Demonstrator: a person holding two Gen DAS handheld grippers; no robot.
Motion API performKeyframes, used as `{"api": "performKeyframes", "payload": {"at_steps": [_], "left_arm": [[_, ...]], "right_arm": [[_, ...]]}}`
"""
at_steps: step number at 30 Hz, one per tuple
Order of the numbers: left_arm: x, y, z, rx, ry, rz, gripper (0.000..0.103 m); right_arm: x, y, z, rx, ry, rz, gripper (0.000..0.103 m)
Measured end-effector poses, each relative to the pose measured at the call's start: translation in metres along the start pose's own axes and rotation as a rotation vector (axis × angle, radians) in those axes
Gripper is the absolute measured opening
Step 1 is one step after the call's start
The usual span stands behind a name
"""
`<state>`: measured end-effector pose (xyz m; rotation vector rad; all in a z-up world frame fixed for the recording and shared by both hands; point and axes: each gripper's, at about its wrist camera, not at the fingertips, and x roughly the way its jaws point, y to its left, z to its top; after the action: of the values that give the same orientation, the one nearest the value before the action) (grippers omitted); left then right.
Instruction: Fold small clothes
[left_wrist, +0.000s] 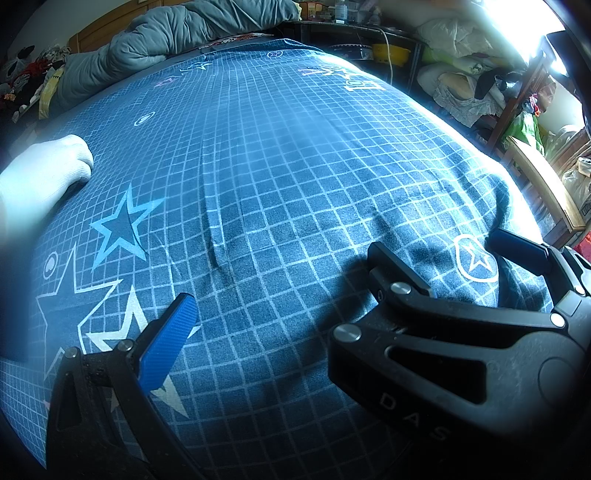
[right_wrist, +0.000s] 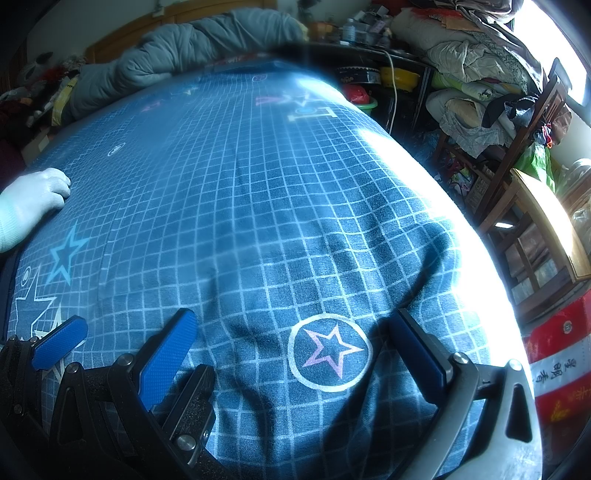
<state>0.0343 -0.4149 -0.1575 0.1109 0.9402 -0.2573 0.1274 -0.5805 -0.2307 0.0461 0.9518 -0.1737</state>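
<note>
Now | both tools spread | right tool (right_wrist: 291, 354) brackets circled star (right_wrist: 330, 352) | left tool (left_wrist: 291, 295) over plain grid

bed (right_wrist: 229, 192): blue grid-and-star sheet | white sock (right_wrist: 29, 203) left edge | grey quilt (right_wrist: 207, 44) far end

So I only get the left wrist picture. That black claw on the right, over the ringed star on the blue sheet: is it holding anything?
Observer: No. The right wrist view shows the right gripper open, with a finger on either side of the ringed star. Only the checked bedsheet lies between them.
Operator: And what's past the bed's right edge, low down?
Observer: A red banner with written characters on it stands beside the bed.
</note>
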Motion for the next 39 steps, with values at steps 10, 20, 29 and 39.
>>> {"api": "performKeyframes", "payload": {"at_steps": [10,20,29,39], "left_arm": [[0.0008,0.0005,-0.0001,0.001,0.000,-0.002,0.103],[0.0017,0.0001,0.0005,0.001,-0.001,-0.005,0.103],[0.0024,0.0000,0.0007,0.002,-0.001,-0.006,0.103],[0.0031,-0.0001,0.0009,0.002,-0.001,-0.008,0.103]], "right_arm": [[-0.0001,-0.0001,0.0001,0.000,0.000,0.000,0.103],[-0.0002,0.0002,0.0002,0.000,0.000,0.000,0.103],[-0.0002,0.0002,0.0002,0.000,0.000,0.000,0.103],[-0.0003,0.0004,0.0002,0.000,0.000,0.000,0.103]]}}
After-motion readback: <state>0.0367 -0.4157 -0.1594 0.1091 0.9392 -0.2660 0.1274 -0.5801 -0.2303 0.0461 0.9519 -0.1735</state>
